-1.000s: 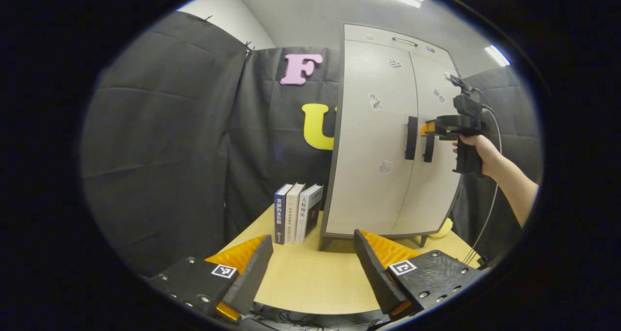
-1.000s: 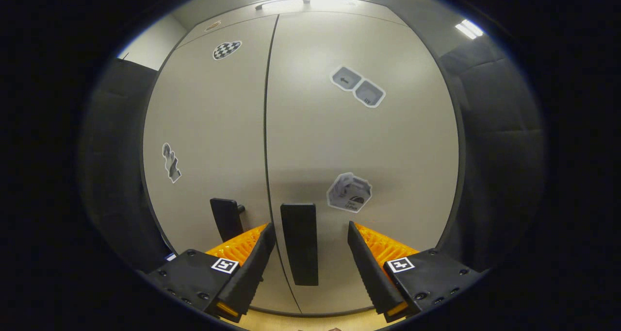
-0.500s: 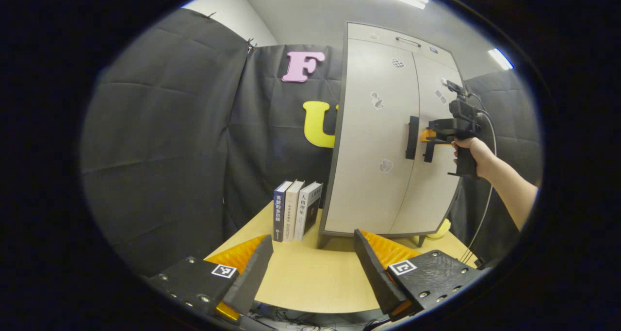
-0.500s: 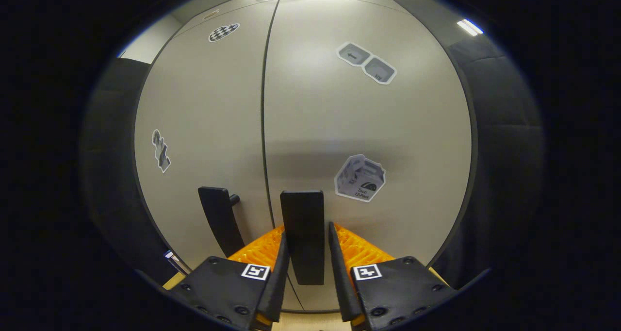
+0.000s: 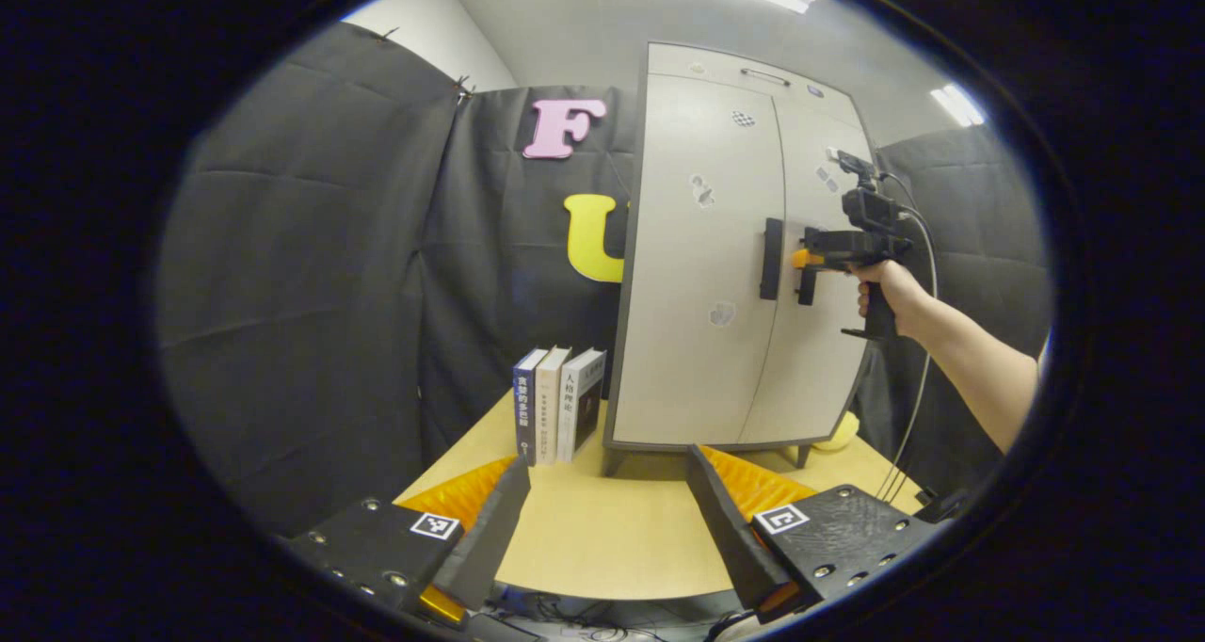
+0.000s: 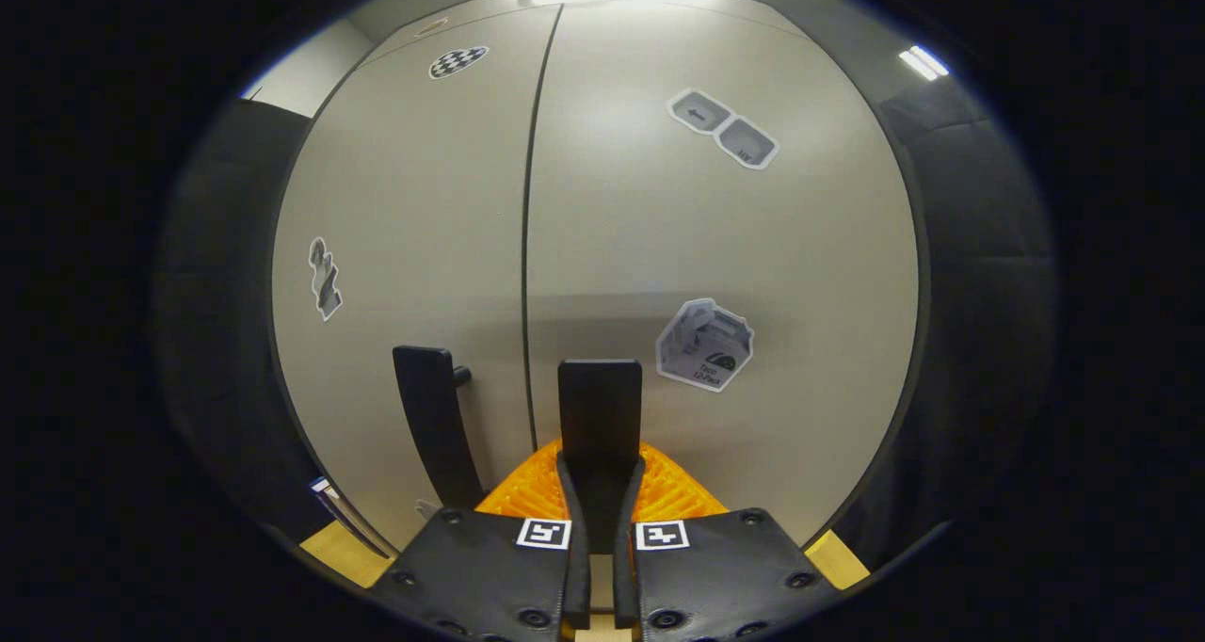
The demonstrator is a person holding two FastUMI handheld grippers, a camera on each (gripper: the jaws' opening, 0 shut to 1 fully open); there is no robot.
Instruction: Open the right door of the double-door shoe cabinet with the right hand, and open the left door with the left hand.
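Right claw [image 6: 598, 491]: your right claw is closed on the right handle [image 6: 600, 407]. Both fingers press its sides, low down on the bar.
Right claw from far: in the left gripper view you can see your right claw [image 5: 808, 261] and your hand [image 5: 885, 289] holding it up at the handle, with a cable hanging down from it.
Left claw [image 5: 602, 510]: your left claw is open wide and holds nothing. It hangs over the near edge of the surface [image 5: 602, 538], well apart from the cabinet.
Cabinet [image 5: 725, 275]: it stands upright at the far right of the surface, on short legs.
Right door [image 6: 715, 247]: it looks closed, flat with the left door [image 6: 414, 247]. A thin dark line runs between the two.
Left handle [image 6: 433, 425]: a dark upright bar just beside the right handle, on the other side of the line. Nothing touches it.
Stickers: small pictures are stuck on both doors. One sticker [image 6: 704, 344] sits just to the right of the right handle.
Books [image 5: 557, 416]: three books stand upright on the surface, just to the left of the cabinet.
Yellow thing [image 5: 836, 432]: a small yellow thing peeks out by the cabinet's far right leg. You cannot tell what it is.
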